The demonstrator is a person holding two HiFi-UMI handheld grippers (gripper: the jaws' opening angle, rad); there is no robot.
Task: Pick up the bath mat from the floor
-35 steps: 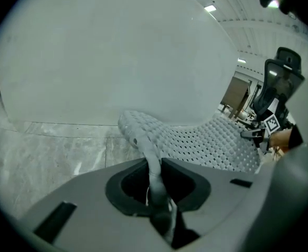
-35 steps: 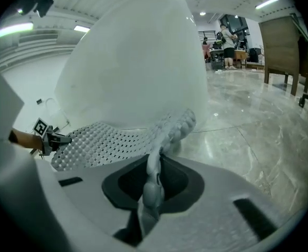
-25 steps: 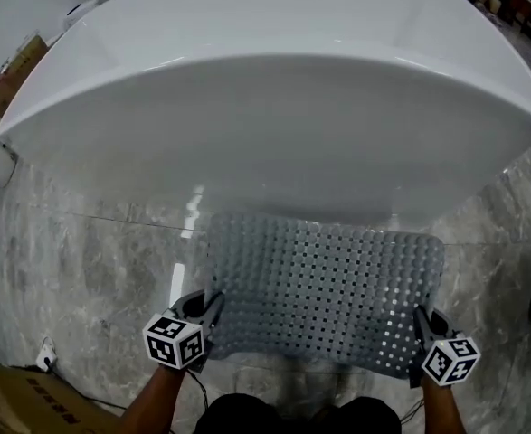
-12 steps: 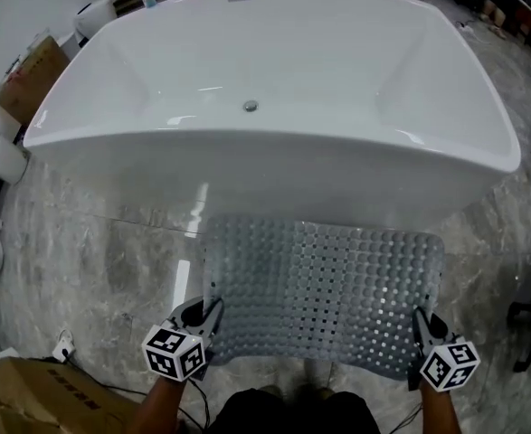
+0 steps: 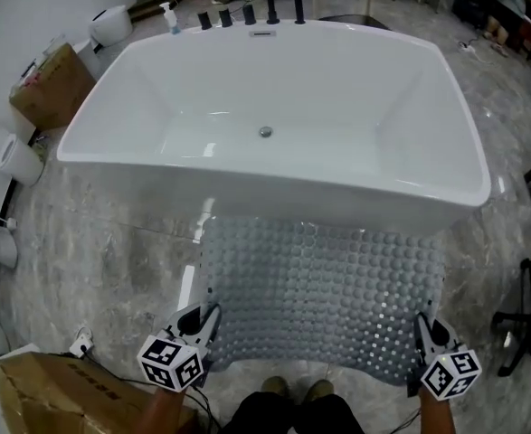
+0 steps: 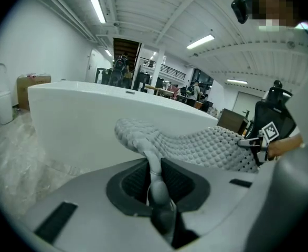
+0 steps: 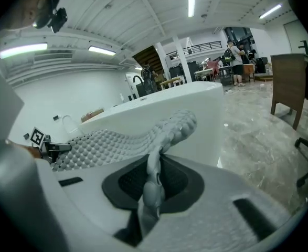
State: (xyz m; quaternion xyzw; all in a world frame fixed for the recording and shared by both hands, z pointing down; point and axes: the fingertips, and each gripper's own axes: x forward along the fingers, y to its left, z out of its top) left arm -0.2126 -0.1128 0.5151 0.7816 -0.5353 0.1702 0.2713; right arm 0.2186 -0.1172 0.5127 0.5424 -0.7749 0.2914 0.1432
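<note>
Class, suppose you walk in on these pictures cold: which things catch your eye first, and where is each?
A big white bathtub fills the upper middle of the head view, on a grey marble floor. Just in front of it, a grey studded bath mat is held spread between the left gripper and the right gripper, each shut on one near corner.

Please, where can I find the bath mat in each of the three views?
Head view: the mat is at lower centre, in front of the tub.
Left gripper view: the mat is at centre, pinched in the jaws, spreading right.
Right gripper view: the mat is at centre, pinched in the jaws, spreading left.
Shared landmark: the white tub, behind the mat everywhere.
</note>
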